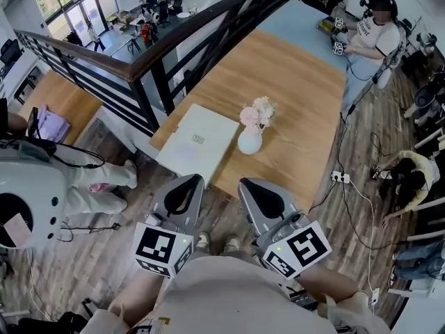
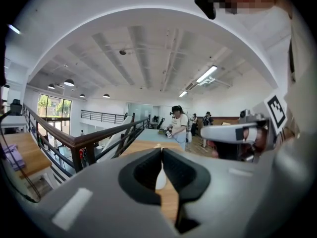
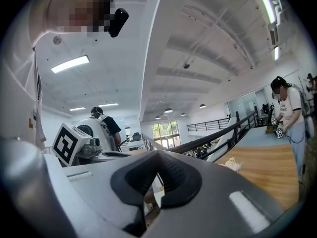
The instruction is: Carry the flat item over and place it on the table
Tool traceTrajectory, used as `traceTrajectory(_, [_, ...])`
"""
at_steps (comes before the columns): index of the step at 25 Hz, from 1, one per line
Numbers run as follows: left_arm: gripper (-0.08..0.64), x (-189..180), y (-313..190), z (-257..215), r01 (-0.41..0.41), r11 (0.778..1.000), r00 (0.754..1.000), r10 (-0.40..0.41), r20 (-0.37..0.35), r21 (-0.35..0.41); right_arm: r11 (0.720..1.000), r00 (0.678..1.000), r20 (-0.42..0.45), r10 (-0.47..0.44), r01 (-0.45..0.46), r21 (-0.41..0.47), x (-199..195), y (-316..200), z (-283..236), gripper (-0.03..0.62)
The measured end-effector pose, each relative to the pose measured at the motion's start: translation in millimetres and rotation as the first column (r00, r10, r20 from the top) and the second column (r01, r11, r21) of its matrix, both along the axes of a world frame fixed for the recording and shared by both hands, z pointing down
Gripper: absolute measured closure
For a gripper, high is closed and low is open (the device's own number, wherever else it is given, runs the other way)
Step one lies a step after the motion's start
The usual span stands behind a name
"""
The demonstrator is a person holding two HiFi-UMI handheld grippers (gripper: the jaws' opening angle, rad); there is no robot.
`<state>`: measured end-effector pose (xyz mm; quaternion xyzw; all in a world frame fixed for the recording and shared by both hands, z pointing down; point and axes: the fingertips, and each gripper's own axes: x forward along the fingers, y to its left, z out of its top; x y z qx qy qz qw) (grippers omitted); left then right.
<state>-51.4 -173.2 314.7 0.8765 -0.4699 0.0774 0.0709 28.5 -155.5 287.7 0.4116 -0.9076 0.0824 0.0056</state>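
Note:
The flat item, a thin white box [image 1: 198, 143], lies on the near left corner of the wooden table [image 1: 299, 89], its near edge at or slightly past the table's edge. A white vase with pink flowers [image 1: 251, 132] stands just to its right. My left gripper [image 1: 186, 181] and right gripper [image 1: 247, 184] hang side by side close to my body, short of the table's near edge, both pointing at it. Both are shut with nothing between the jaws, as the left gripper [image 2: 162, 150] and right gripper [image 3: 158, 155] show in their own views. The flowers [image 3: 232, 165] also show in the right gripper view.
A dark railing [image 1: 174, 44] runs along the table's left side above a lower floor. One person [image 1: 372, 30] stands at the table's far end, another [image 1: 410, 176] crouches on the floor to the right. A power strip [image 1: 340, 177] with cables lies by the table. A person [image 1: 104, 179] stands at left.

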Motion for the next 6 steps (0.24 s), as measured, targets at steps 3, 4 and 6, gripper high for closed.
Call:
traceTrajectory(3, [0.555,-0.1,2.7,-1.1,-0.004,1.0,1.0,0.004,0.004,0.004,1.0,1.0,0.004,0.0,0.0,-0.003,-0.7,2.3,-0.1,0.592])
traceTrajectory(4, [0.555,-0.3,3.2,-1.0,-0.005,1.0,1.0,0.005,0.01,0.007,1.0,1.0,0.005,0.0,0.0,-0.004,-1.4,2.7,-0.4,0.592])
traceTrajectory(6, [0.555,-0.7,3.9,-0.8,-0.009,1.0,1.0,0.009,0.026,0.013,1.0,1.0,0.007,-0.001,0.001,-0.007,-3.0,3.1,-0.9,0.592])
